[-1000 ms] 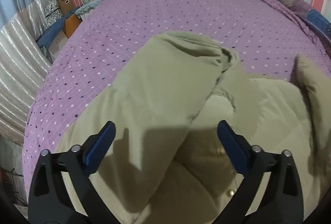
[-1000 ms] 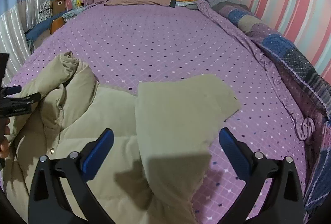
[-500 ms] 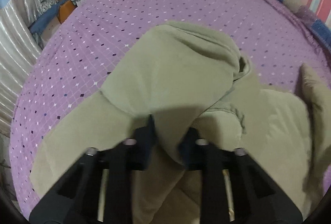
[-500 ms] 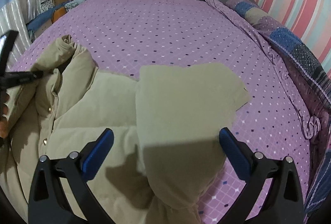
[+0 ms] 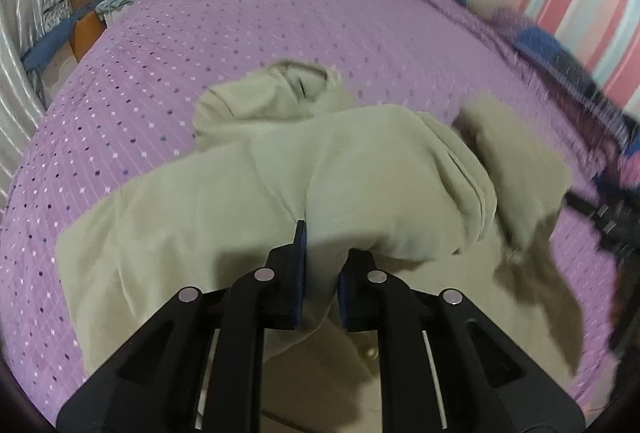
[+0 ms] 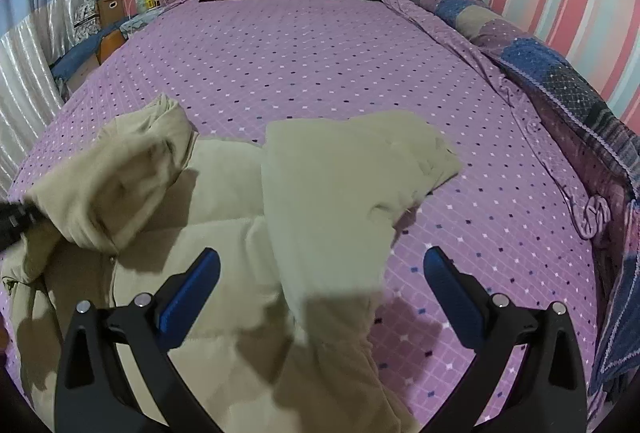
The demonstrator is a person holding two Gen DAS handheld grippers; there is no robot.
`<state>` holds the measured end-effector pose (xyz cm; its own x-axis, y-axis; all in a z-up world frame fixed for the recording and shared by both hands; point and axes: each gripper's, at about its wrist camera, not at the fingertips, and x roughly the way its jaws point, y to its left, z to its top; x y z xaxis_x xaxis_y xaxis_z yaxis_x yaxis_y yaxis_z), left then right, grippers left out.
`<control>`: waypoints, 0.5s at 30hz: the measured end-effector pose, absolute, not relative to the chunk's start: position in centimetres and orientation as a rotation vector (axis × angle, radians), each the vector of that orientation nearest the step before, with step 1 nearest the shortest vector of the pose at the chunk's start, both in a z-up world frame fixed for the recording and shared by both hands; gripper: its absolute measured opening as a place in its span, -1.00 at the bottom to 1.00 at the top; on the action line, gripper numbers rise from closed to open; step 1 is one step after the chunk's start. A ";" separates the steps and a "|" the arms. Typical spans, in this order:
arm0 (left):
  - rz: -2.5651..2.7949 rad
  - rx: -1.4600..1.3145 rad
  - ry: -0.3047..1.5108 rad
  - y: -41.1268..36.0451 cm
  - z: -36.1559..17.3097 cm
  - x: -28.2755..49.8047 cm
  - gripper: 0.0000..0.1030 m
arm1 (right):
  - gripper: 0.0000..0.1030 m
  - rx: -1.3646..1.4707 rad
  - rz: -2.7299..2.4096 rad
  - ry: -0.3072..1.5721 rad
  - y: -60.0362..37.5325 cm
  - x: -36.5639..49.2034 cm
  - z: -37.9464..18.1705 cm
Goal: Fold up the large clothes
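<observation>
On the purple bed (image 6: 340,73) we have our left gripper (image 5: 320,265) clamped on the beige coat (image 5: 224,209) sleeve, folding it toward three o'clock, while our right gripper (image 6: 320,273) gapes empty, next to pinch its own sleeve.

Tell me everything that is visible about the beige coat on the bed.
The beige coat is a padded, soft-looking garment with quilted seams and small snap buttons along its front. It lies crumpled and partly open on the purple dotted bedspread. One sleeve lies flat, pointing toward the headboard. The left gripper has its jaws shut on a fold of the other side. The right gripper hovers open above the sleeve.
</observation>
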<state>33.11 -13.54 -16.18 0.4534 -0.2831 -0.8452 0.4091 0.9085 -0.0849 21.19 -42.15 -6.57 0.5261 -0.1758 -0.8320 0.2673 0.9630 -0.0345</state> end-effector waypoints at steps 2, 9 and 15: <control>-0.408 0.182 1.032 -13.9 -17.6 33.0 -0.52 | 0.97 0.107 -0.266 0.988 -42.1 21.0 -6.7; -0.380 0.240 1.040 -14.1 -19.1 32.3 0.34 | 0.97 0.094 -0.263 1.013 -41.5 20.7 -7.6; -0.355 0.205 1.016 -10.5 -17.9 31.2 0.73 | 0.97 0.074 -0.252 1.039 -40.3 21.1 -8.8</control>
<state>31.24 -10.50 -17.91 0.4762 -0.1945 -0.8576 0.3824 0.9240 0.0028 21.11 -40.27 -8.81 0.4815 -0.1715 -0.8595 0.2417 0.9686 -0.0579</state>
